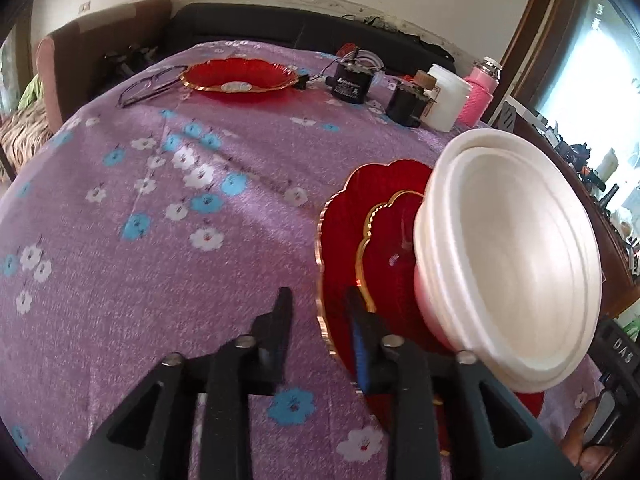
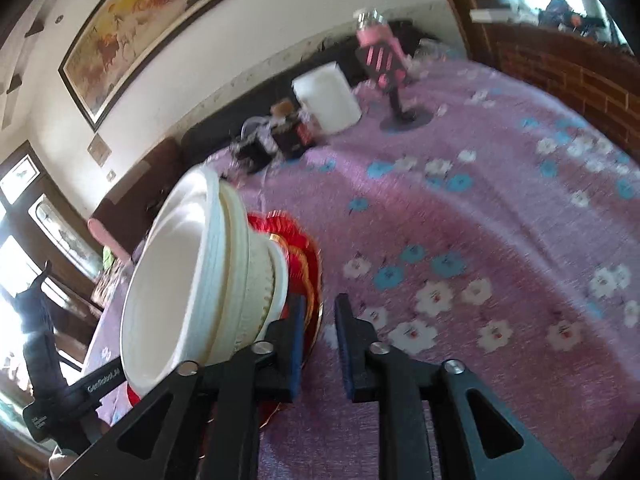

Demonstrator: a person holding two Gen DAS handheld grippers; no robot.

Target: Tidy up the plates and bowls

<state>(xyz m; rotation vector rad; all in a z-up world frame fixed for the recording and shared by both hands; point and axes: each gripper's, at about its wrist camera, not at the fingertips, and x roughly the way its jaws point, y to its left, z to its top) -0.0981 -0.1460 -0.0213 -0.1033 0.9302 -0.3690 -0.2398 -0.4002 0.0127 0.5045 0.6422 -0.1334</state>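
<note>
White bowls (image 1: 516, 248) nested upright, mouths up, on the red plates (image 1: 344, 240); left gripper (image 1: 318, 308) and right gripper (image 2: 318, 312) jaws gape, straddling the plates' opposite rims.

You are working in a home living room. A framed painting (image 2: 132, 36) hangs over a dark sofa (image 1: 280, 28). A floral tablecloth (image 1: 180, 220) covers your desk.

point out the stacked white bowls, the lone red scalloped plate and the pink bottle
stacked white bowls (image 1: 516, 248), left wrist view, inner wall
lone red scalloped plate (image 1: 240, 76), left wrist view, centre
pink bottle (image 1: 478, 94), left wrist view, body
</note>
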